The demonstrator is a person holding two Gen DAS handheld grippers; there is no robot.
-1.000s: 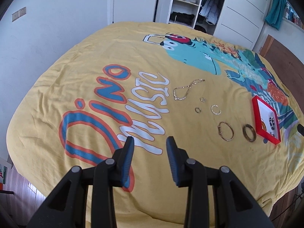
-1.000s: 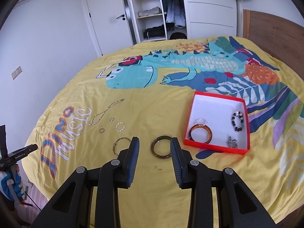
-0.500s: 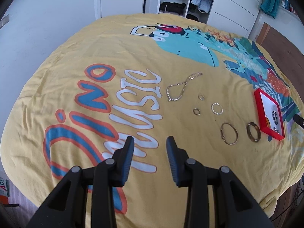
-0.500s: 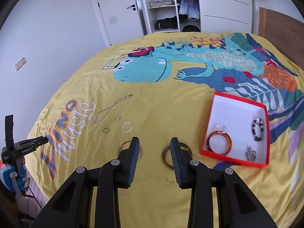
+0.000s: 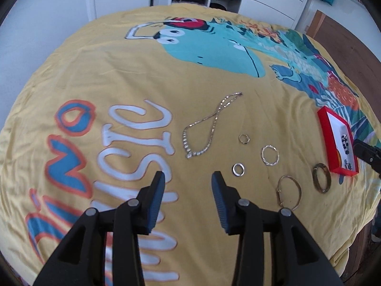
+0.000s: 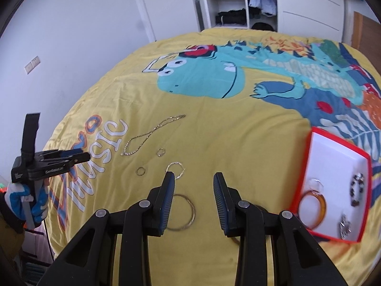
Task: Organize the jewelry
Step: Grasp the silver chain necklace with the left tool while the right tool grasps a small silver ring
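Loose jewelry lies on the yellow bedspread: a chain necklace [image 5: 209,124] [image 6: 152,134], two small rings [image 5: 238,169] [image 5: 244,139], a twisted silver hoop [image 5: 269,155] [image 6: 175,166], a thin gold bangle [image 5: 289,192] [image 6: 182,212] and a dark bangle [image 5: 322,181]. A red tray [image 6: 316,133] [image 5: 323,124] holds an amber bangle [image 6: 312,208], a bead bracelet [image 6: 356,188] and other small pieces. My left gripper [image 5: 188,178] is open and empty, just short of the necklace. My right gripper [image 6: 194,181] is open and empty above the gold bangle.
The bed [image 6: 214,128] has a dinosaur print and drops off at the near edge. A wardrobe [image 6: 238,0], a door [image 6: 171,4] and a wooden headboard [image 5: 345,40] stand around it. The left gripper shows in the right wrist view [image 6: 78,156].
Both grippers have moved forward and lower toward the jewelry. The necklace and rings now lie close before the left gripper; the bangles have slid under the right gripper's fingers.
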